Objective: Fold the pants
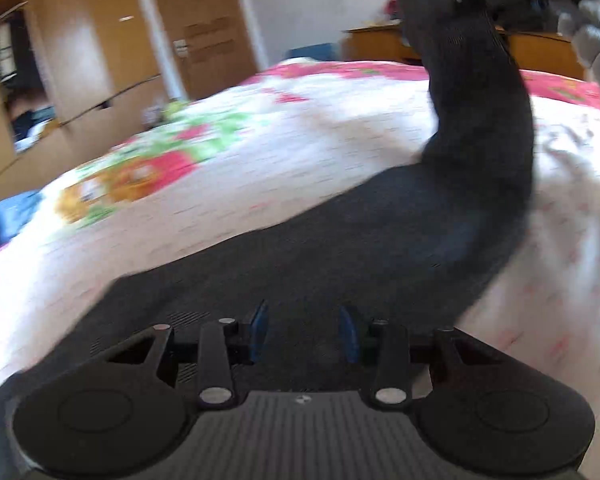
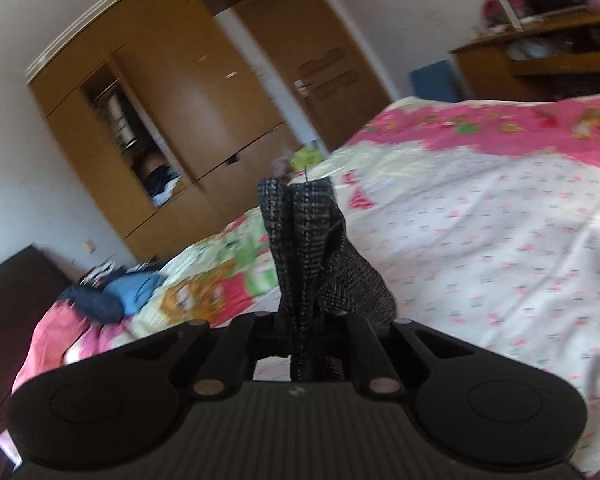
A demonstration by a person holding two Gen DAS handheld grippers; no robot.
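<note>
1. The pants (image 1: pixel 380 248), a dark, finely flecked fabric, lay partly on the bed, directly ahead of the left gripper; one portion rose from the bedspread in a curved column toward the upper right of the left wrist view.
2. In the right wrist view, a bunched fold of the pants (image 2: pixel 304 248) stood up between the fingers of the right gripper (image 2: pixel 300 320), with the rest draping down to the right.
3. The right gripper was closed tightly on this fold, the cloth pinched between its fingers and lifted above the bed.
4. The left gripper (image 1: pixel 304 332) was poised over the flat part of the pants with its blue pads (image 1: pixel 259 330) standing apart; no cloth was pinched between them.
5. At the top right of the left wrist view, the raised end of the pants met a dark, blurred device beside a gloved hand (image 1: pixel 592 40) in grey.
6. The bed (image 2: pixel 500 240) carried a white bedspread with small red motifs, a pink border and a bright floral-cartoon print.
7. A pile of blue and dark clothes (image 2: pixel 112 296) lay at the far left edge of the bed.
8. A wooden wardrobe (image 2: pixel 172 120) with one open compartment lined the far wall.
9. A wooden door (image 2: pixel 320 64) stood beside it.
10. A wooden desk (image 2: pixel 540 68) stood beyond the bed at the right.
</note>
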